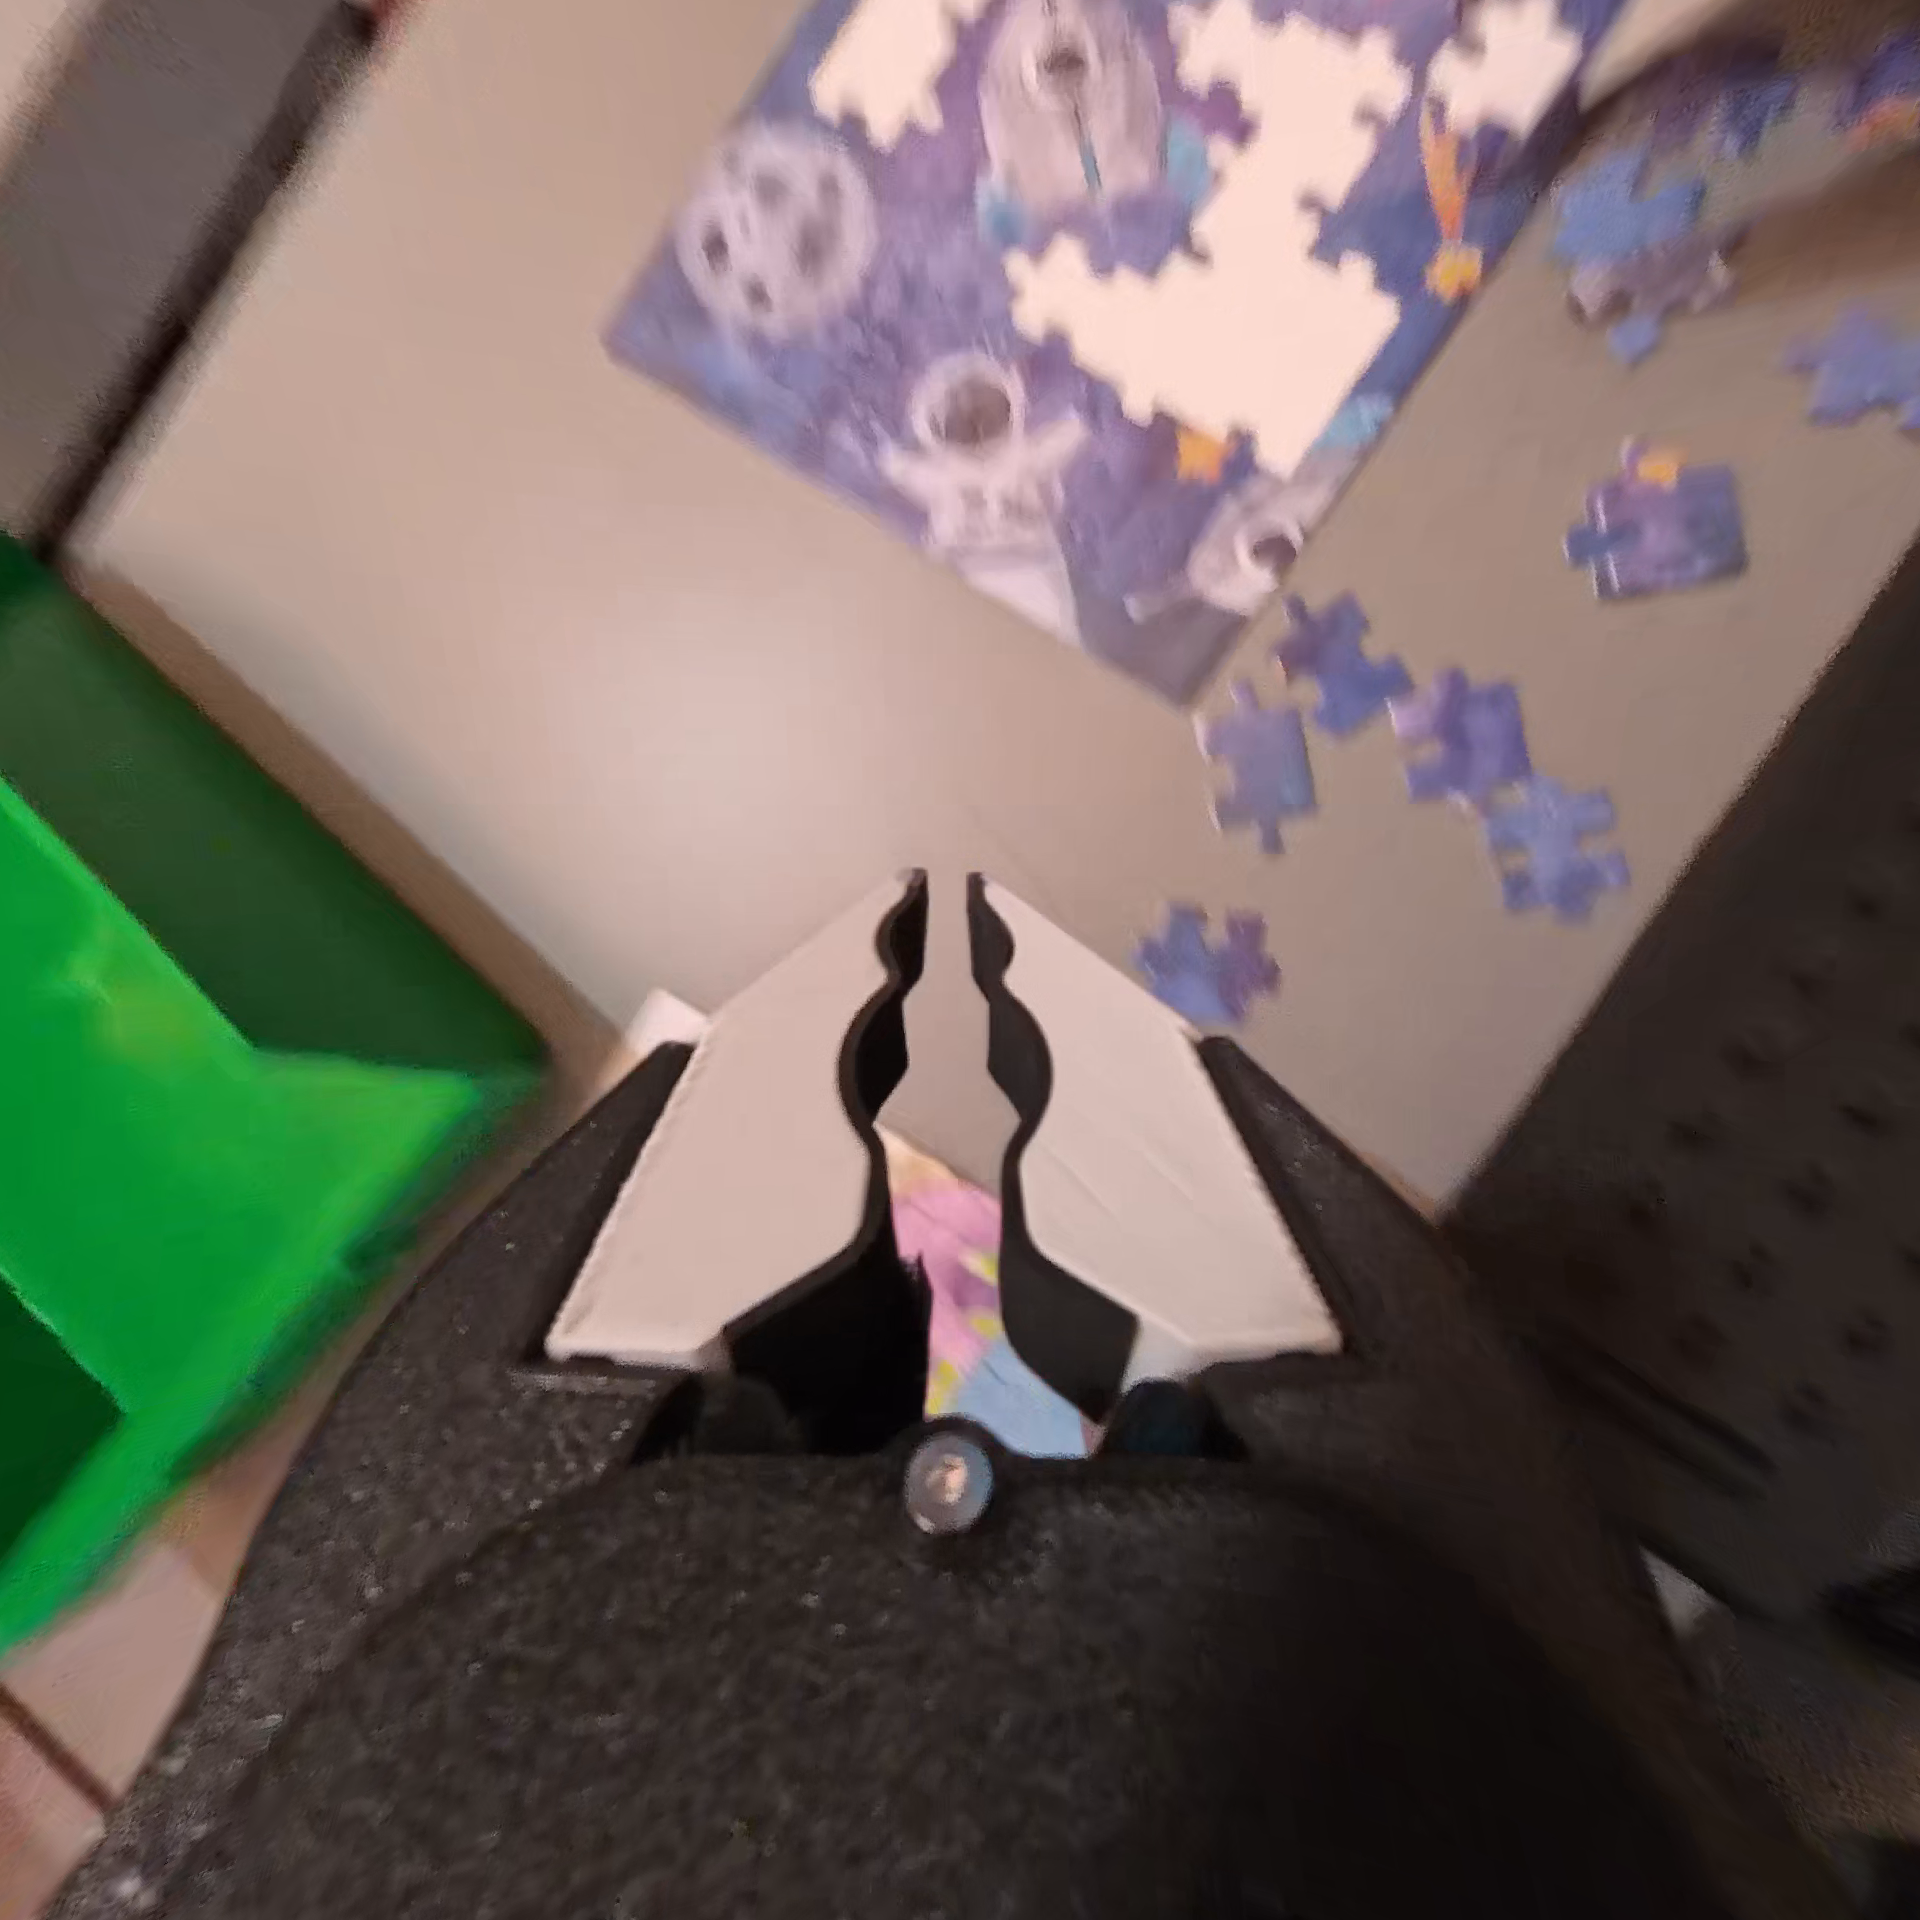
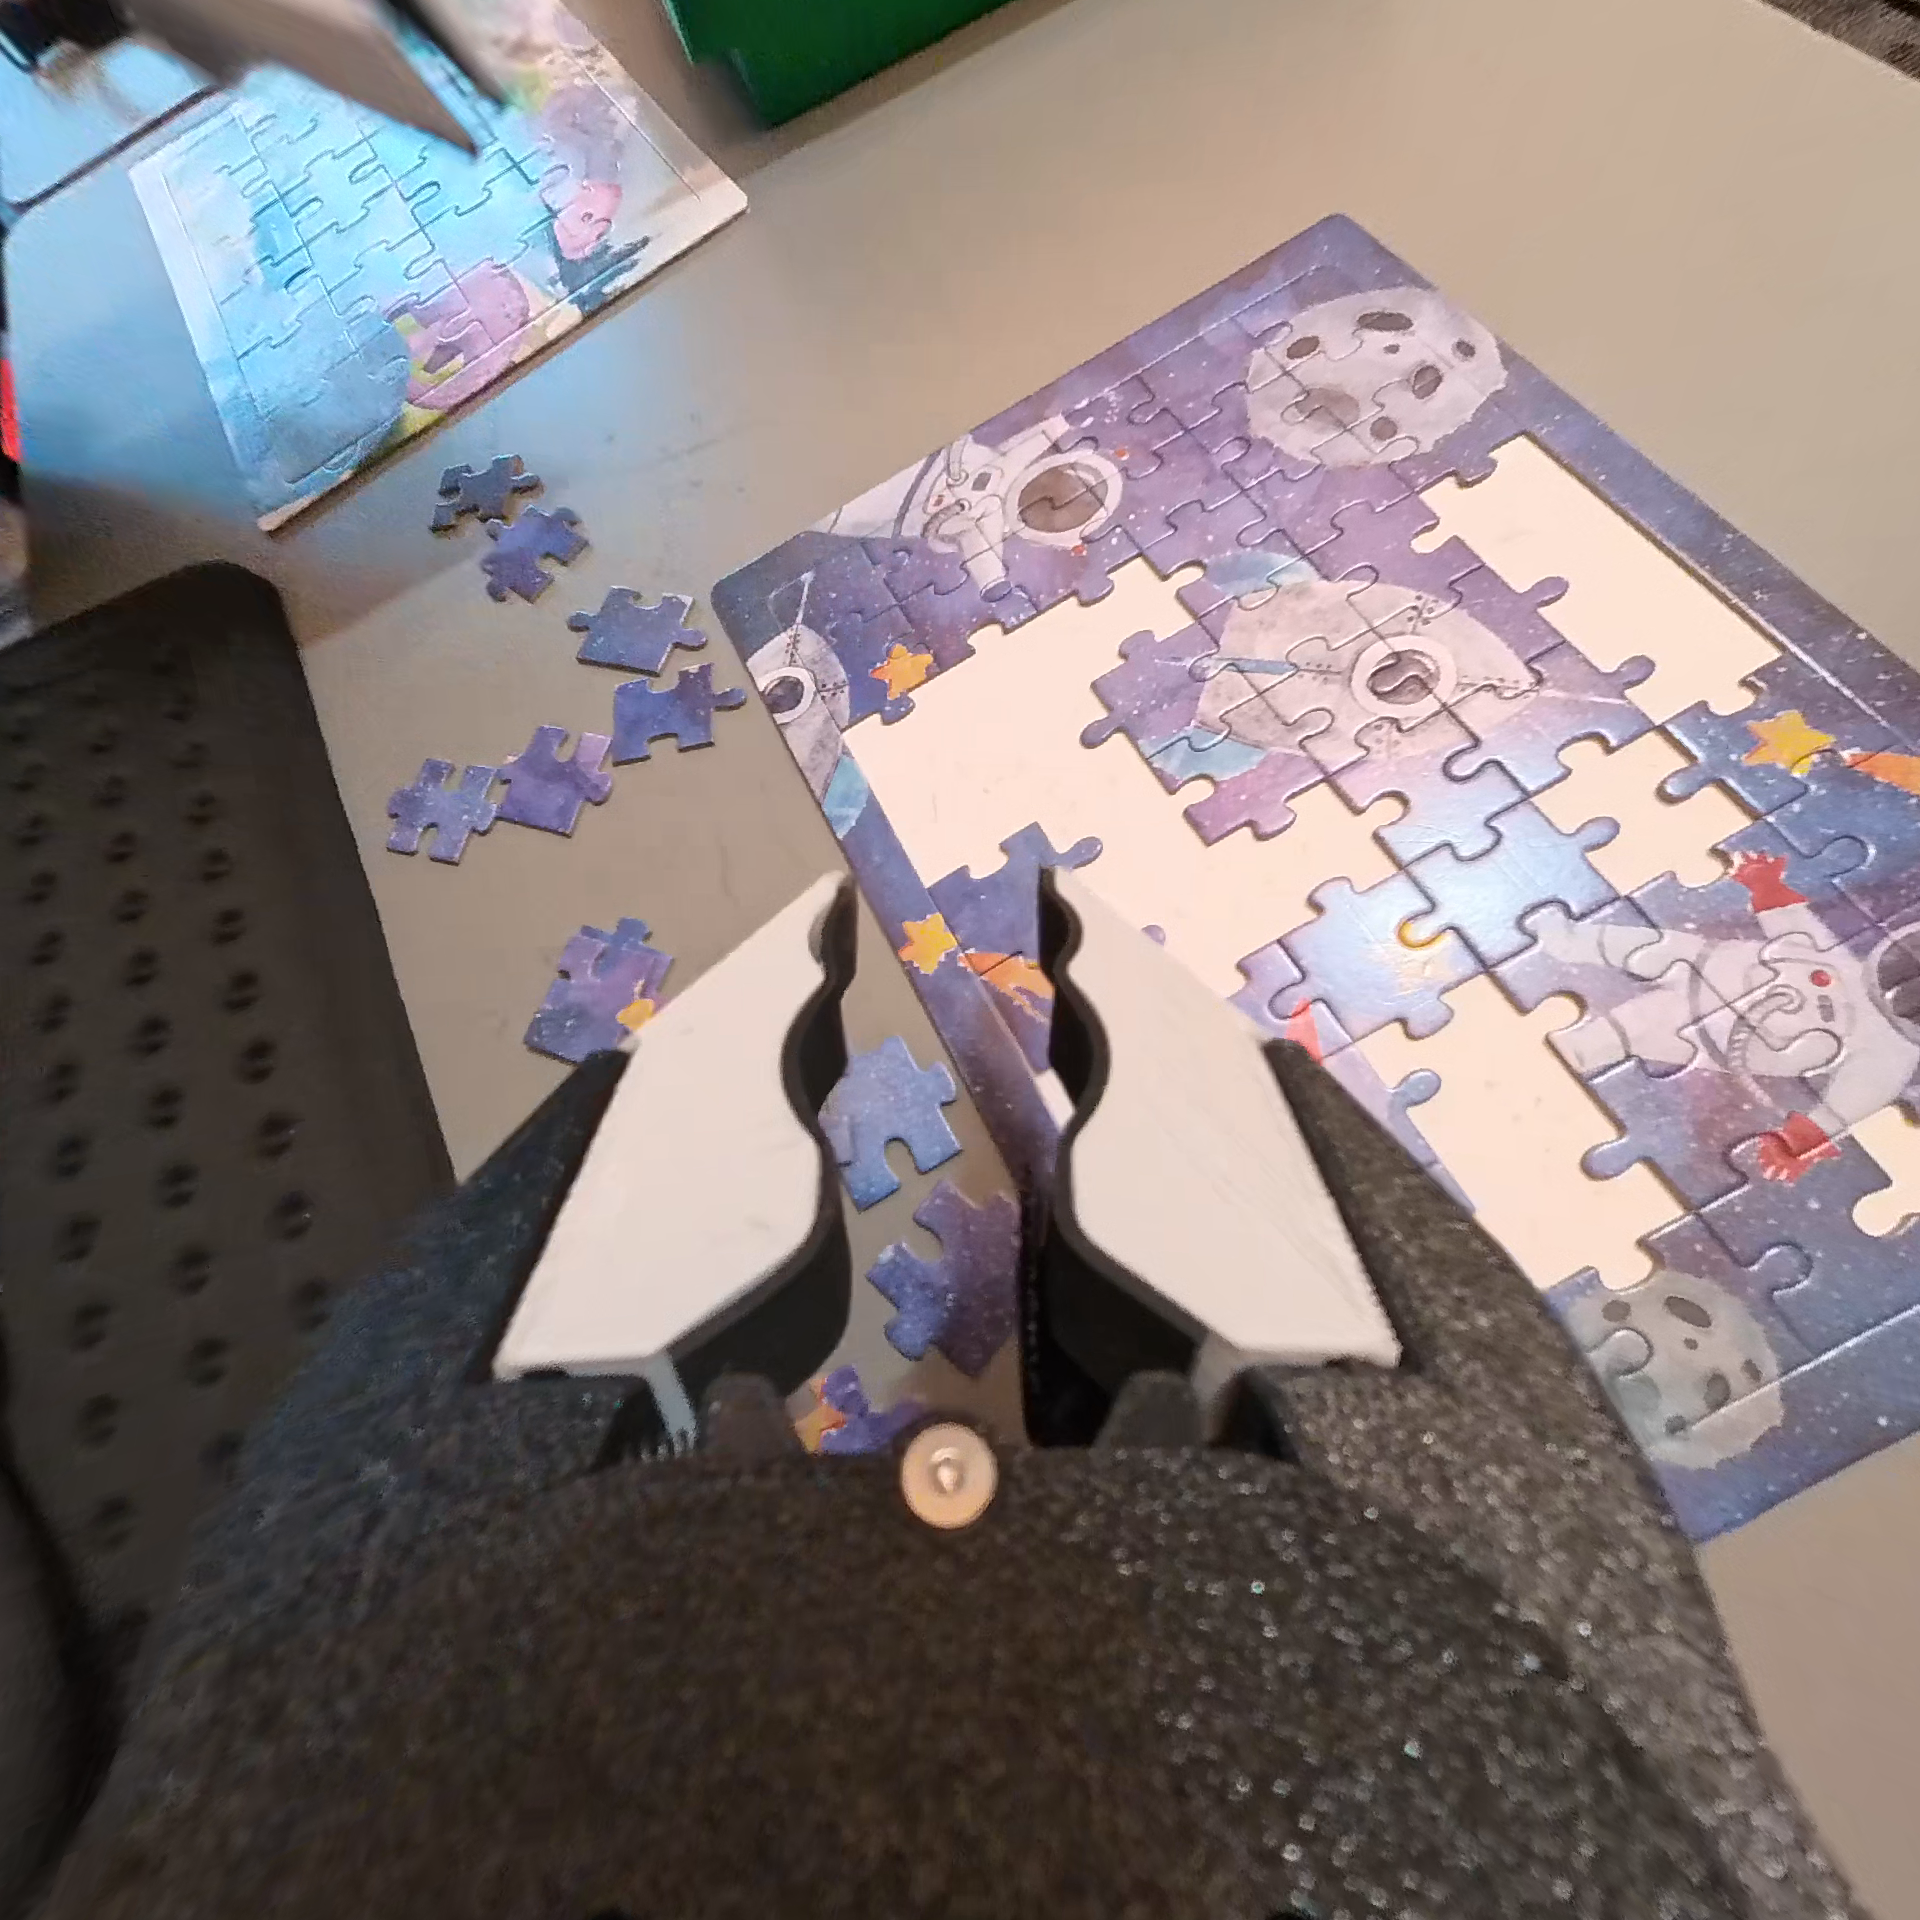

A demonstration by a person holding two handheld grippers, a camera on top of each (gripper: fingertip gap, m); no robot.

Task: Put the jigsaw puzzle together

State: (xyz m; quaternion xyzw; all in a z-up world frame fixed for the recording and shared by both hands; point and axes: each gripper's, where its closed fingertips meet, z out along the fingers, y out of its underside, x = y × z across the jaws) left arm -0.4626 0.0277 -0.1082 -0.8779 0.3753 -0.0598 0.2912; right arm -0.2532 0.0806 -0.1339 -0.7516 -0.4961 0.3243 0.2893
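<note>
Puzzle (image 2: 1351, 790) just ahead of right gripper (image 2: 948, 894)

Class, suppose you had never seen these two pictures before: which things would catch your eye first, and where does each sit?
First the purple space puzzle mid-table, with white gaps where pieces are missing. Next, the loose pieces scattered beside its edge, toward the black perforated pad. The right gripper hangs open over that edge, and a bright green box fills the left wrist view's side.
</note>
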